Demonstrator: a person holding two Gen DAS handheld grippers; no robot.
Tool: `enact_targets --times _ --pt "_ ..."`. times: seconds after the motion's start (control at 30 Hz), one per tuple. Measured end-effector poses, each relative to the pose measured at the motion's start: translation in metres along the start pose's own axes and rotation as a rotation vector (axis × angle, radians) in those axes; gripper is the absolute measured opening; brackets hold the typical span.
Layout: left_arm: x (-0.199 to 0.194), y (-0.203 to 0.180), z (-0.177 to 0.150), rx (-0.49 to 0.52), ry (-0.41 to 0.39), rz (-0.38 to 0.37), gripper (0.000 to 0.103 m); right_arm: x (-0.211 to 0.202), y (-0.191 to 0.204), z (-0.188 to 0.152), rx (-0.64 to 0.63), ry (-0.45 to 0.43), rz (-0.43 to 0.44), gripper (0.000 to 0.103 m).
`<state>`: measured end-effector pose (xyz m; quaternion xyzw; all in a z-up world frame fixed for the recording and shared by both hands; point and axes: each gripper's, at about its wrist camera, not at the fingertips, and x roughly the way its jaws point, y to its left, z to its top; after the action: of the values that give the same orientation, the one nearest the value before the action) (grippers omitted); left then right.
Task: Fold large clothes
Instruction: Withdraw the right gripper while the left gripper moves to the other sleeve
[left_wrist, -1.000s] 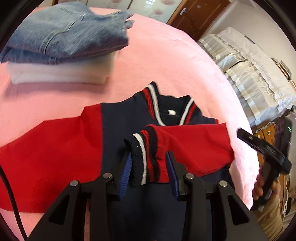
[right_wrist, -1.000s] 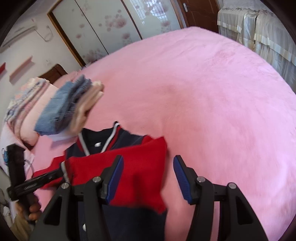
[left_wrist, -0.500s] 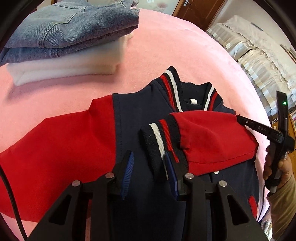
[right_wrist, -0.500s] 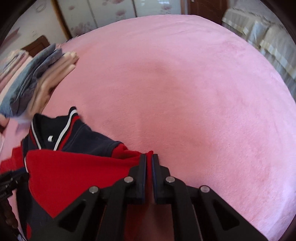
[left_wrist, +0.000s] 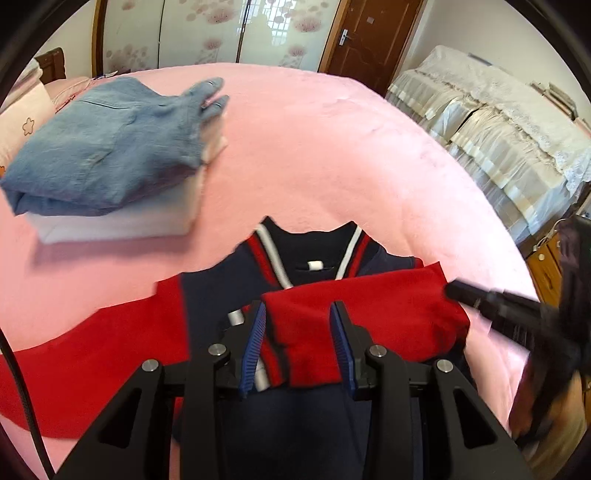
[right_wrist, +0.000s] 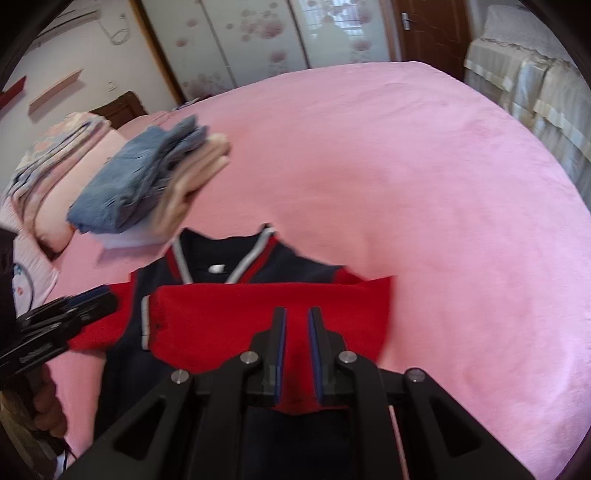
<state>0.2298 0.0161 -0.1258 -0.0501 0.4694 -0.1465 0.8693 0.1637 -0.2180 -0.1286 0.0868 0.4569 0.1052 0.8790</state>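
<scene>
I am angling my left gripper (left_wrist: 298, 345) steeply downward, its jaws standing partly apart. My right gripper (right_wrist: 296, 352), also pitching down, is showing a narrow gap after its jaws were just closing and easing. My right hand (left_wrist: 543, 413) is sitting at four o'clock.

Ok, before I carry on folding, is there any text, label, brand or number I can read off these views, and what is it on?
None is readable.
Jacket: white neck tag shows no legible print.
Folded jeans: no label visible.
Pillow: a flower outline only, no words.
</scene>
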Motion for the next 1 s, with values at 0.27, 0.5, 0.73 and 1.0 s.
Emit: enact_targets --times 0.27,0.5,0.73,1.0 --pt "0.058 0.007 -0.026 0.002 0.149 0.081 0.034 0.043 0.01 -0.027 -0.025 0.076 -0.081 0.008" --pt "0.051 0.021 -0.025 -0.058 0.143 0.032 0.035 0.024 -0.06 -0.04 0.1 0.064 -0.202 0.004" --pt "0.041 0.011 -0.022 -0.06 0.128 0.023 0.062 0.014 -0.073 -0.047 0.182 0.054 -0.168 0.006" --pt "0.008 -0.024 -0.017 -0.01 0.096 0.058 0.078 -0.009 -0.045 -0.039 0.145 -0.003 -0.169 0.006"
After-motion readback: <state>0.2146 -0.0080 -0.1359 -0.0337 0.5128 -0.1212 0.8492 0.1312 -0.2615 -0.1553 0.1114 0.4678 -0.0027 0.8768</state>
